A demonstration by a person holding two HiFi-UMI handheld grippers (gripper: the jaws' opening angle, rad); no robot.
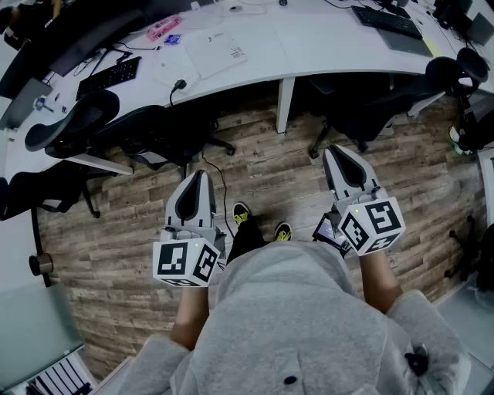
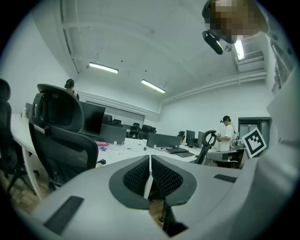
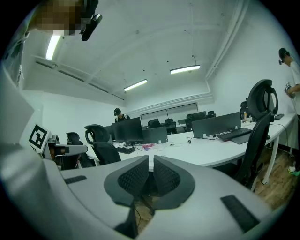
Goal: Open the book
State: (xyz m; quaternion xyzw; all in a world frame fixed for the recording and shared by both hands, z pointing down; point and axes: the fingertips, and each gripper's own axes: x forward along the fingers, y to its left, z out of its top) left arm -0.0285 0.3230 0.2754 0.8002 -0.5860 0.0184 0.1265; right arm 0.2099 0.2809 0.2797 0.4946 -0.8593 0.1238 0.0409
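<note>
A keyboard (image 1: 386, 21) and papers (image 1: 216, 50) lay on the curved white tabletop (image 1: 309, 46); black office chairs (image 1: 73, 123) stood on the wooden floor (image 1: 270, 166).

Left gripper (image 1: 202, 174) and right gripper (image 1: 333, 149) were held out side by side in front of the torso, well apart, pointing forward and slightly down. Left jaws were closed, tips touching. Right jaws were nearly together with only a thin slit, nothing between them. Bare forearms (image 1: 189, 312) came out of grey sleeves (image 1: 432, 324).
</note>
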